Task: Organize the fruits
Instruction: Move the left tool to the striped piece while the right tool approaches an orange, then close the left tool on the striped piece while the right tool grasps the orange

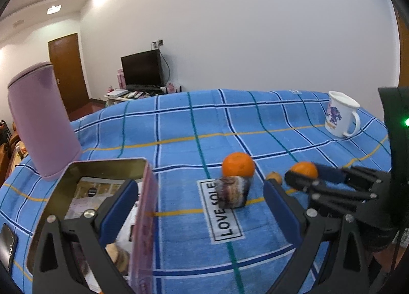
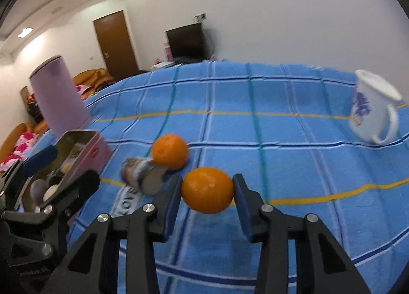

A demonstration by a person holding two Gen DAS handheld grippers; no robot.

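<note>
Orange fruit (image 2: 207,190), long axis sideways, pinched by right hand-held gripper (image 2: 207,193); left one (image 1: 202,202) spread.

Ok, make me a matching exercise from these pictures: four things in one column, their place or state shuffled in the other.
Things:
1. nearer orange
2. white mug
3. pink tin box
4. lilac canister

Place or state:
A. open, with items inside
B. between the right gripper pads
C. upright behind the tin box
D. far right on the blue cloth

Pairs: 1-B, 2-D, 3-A, 4-C
</note>
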